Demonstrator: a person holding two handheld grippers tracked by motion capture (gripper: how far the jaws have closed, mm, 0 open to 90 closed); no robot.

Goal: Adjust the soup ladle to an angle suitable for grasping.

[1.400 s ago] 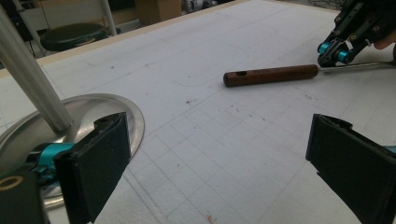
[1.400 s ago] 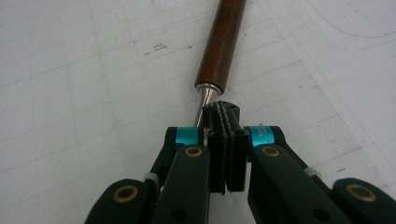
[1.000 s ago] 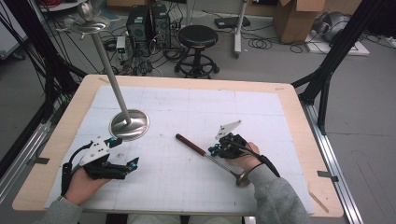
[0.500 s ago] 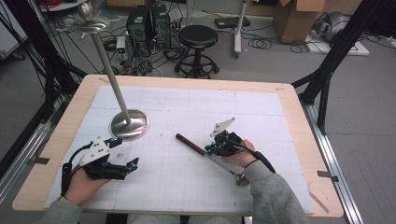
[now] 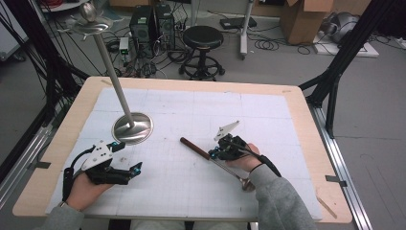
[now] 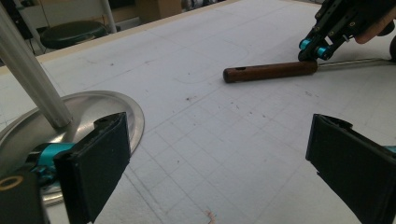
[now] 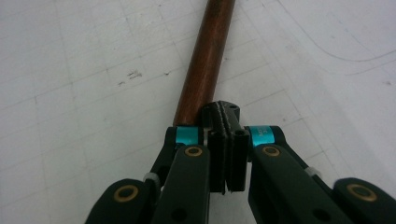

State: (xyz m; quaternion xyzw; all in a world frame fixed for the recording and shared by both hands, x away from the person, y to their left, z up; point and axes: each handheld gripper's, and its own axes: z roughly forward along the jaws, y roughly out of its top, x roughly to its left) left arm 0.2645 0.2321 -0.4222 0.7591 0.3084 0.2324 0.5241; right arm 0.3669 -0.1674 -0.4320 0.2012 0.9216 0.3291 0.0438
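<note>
On the left side of the table (image 5: 76, 120) I saw my left claw (image 5: 135, 168) resting low in my left hand (image 5: 84, 189). Its two black jaws stood wide apart, and there was nothing between them. Just past it stood a shiny metal stand (image 5: 132, 127) with a round base and a tall thin pole that leaned up and away. In the left gripper view, the base (image 6: 88, 114) sat close behind one jaw.

Near the middle of the table lay a long tool with a brown wooden handle (image 5: 194, 147). The handle pointed toward the stand, and a thin metal rod (image 5: 233, 171) ran back from it under my right hand (image 5: 244, 162).

My right claw (image 5: 212, 154) was down at the tool. In the right gripper view, its jaws were pressed together at the near end of the handle (image 7: 205, 60). I could not tell if they pinched the thin rod.
</note>
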